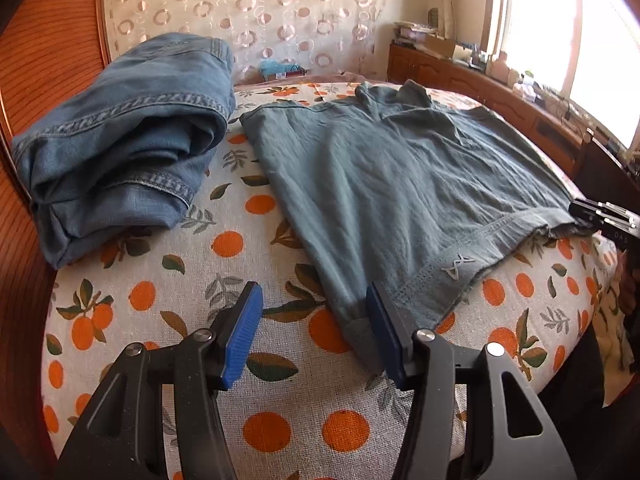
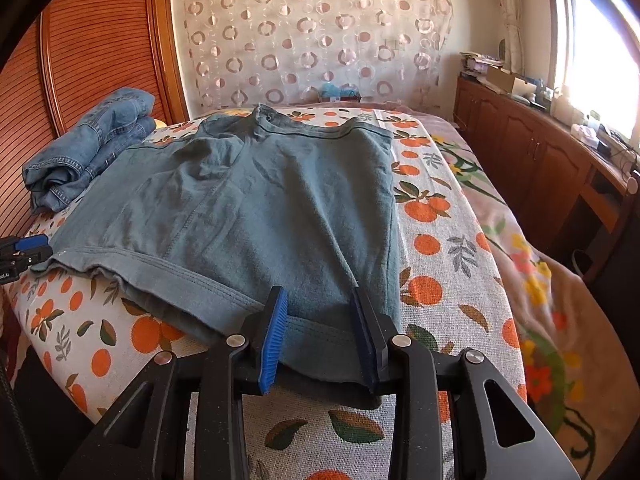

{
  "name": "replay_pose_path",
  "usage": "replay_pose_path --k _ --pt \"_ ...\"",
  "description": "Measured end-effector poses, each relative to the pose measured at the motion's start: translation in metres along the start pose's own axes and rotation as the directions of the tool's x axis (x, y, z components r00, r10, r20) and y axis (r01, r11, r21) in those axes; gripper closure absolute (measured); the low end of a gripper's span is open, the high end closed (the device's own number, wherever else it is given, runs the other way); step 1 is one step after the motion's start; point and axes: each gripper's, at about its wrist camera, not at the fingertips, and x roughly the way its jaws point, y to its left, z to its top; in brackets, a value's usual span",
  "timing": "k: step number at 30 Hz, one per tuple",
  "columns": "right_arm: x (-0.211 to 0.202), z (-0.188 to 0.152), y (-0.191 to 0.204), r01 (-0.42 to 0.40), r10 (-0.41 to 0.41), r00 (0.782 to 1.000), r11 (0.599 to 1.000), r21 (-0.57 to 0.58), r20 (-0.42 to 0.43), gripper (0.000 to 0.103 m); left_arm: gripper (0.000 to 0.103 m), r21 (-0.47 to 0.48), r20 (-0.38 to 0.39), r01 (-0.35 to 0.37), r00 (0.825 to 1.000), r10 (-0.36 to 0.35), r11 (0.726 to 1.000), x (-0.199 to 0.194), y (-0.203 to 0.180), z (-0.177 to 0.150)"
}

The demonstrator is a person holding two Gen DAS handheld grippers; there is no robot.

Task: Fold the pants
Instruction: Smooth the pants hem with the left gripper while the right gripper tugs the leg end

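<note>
Hand-held gripper (image 1: 316, 336) beside logo-marked pants (image 1: 400, 176)

Both hand-held grippers (image 1: 316, 332) (image 2: 320, 340) agape, level.

Orange-print bed (image 1: 280, 400), teal pants (image 1: 400, 184) flat, folded jeans (image 1: 120, 128)

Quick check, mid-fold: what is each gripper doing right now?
Left gripper: open, holding nothing, at the hem corner of the teal pants.
Right gripper: open, straddling the pants' near hem, not clamped.
</note>
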Motion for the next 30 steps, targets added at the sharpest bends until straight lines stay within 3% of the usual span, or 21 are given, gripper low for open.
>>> replay_pose_path --k 6,10,21,30 --pt "-0.022 -0.003 -0.01 0.018 -0.018 1.0 0.999 0.028 -0.007 0.068 0.044 0.007 0.039 -0.017 0.999 0.016 1.0 0.001 -0.001 -0.003" --pt "-0.033 -0.008 -0.022 0.037 -0.036 0.999 0.998 0.059 -0.014 0.062 0.041 -0.003 0.06 -0.019 0.998 0.019 1.0 -0.001 0.001 -0.006" --pt "-0.031 -0.003 -0.026 -0.026 0.032 0.999 0.991 0.129 -0.045 0.062 0.027 -0.025 0.092 -0.044 0.995 0.046 0.999 -0.001 0.005 -0.01" --pt "-0.024 -0.004 -0.027 -0.01 0.022 0.996 0.991 0.132 -0.088 0.062 0.027 -0.026 0.097 -0.043 0.994 0.045 0.999 -0.001 0.006 -0.01"
